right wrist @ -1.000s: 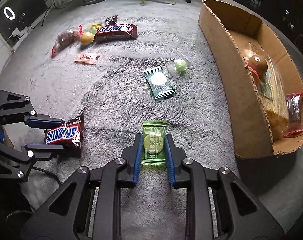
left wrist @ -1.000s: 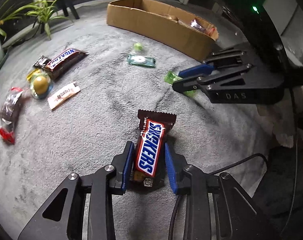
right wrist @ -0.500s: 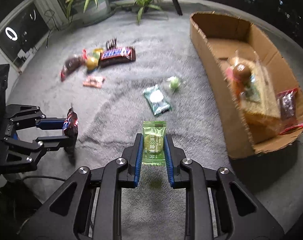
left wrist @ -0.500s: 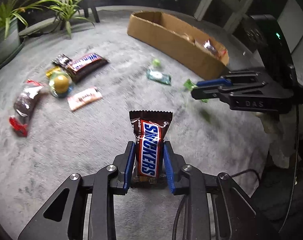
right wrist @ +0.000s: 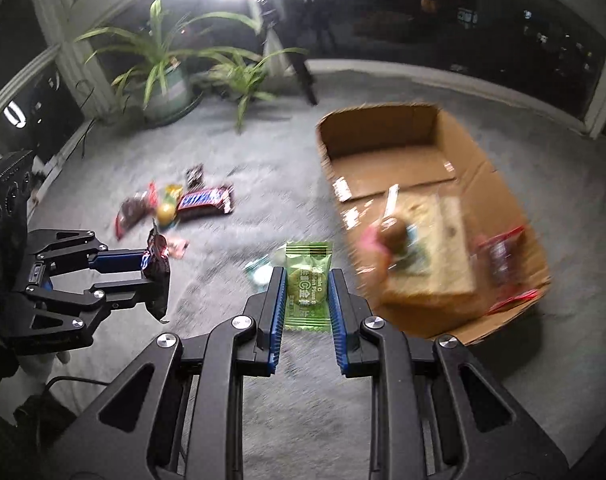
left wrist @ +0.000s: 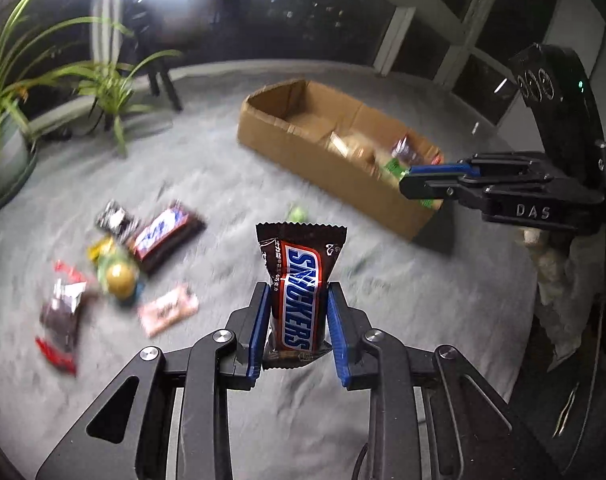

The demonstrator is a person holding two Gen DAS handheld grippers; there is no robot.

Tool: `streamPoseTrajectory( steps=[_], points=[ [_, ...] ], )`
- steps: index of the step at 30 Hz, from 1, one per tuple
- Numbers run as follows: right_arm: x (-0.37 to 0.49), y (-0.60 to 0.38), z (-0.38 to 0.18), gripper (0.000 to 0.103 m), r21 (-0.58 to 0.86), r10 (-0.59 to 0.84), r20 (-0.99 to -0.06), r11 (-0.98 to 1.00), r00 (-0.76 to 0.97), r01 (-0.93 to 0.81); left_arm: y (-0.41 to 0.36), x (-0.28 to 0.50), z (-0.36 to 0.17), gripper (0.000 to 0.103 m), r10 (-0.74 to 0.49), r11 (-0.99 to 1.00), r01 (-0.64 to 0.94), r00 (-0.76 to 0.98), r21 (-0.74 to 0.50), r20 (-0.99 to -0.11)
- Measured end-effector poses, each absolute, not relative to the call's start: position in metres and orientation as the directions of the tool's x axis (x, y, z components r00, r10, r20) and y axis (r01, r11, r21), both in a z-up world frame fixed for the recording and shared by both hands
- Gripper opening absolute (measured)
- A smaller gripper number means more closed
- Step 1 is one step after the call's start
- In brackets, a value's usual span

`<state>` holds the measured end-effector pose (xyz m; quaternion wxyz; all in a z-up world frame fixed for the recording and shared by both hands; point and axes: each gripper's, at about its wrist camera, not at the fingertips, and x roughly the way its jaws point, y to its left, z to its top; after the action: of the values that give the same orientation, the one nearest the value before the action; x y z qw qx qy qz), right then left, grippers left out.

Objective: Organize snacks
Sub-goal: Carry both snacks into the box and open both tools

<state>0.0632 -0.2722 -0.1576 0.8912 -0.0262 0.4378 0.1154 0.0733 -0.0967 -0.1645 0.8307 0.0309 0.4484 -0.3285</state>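
My left gripper (left wrist: pixel 299 300) is shut on a small Snickers bar (left wrist: pixel 301 296) and holds it upright, well above the grey carpet. My right gripper (right wrist: pixel 306 280) is shut on a green plum candy packet (right wrist: pixel 307 284), also lifted. In the left wrist view the right gripper (left wrist: pixel 413 184) hangs at the near corner of the open cardboard box (left wrist: pixel 303 152). In the right wrist view the left gripper (right wrist: pixel 153 266) is at the left with the Snickers bar (right wrist: pixel 157 256), and the box (right wrist: pixel 483 168) with several snacks inside lies ahead to the right.
Loose snacks lie on the carpet: a large Snickers bar (left wrist: pixel 167 236), a yellow ball sweet (left wrist: pixel 119 276), a pink packet (left wrist: pixel 169 308), a dark red-ended bag (left wrist: pixel 61 316), a green sweet (left wrist: pixel 297 213). Potted plants (right wrist: pixel 163 72) and a tripod (right wrist: pixel 299 64) stand at the back.
Both grippers have risen from the carpet with their snacks and tilted up. The right gripper has moved toward the box. The view is blurred by motion.
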Motion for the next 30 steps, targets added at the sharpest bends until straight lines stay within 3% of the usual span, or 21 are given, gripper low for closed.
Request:
streamPoseTrajectory(
  steps=[16,30],
  points=[
    [0.111,-0.341,-0.143,0.021,0.029,0.076,-0.759,0.996,0.647,-0.084,-0.173,0.151,-0.131,0.026,-0.600,0.753,0.595,0.446,-0.280,-0.664],
    [0.136,-0.370,-0.164,0.021,0.042,0.041,-0.786,0.999,0.617,-0.014,-0.216,0.191,-0.144,0.026,-0.568,0.769,0.588,0.445,-0.253,-0.692]
  ],
)
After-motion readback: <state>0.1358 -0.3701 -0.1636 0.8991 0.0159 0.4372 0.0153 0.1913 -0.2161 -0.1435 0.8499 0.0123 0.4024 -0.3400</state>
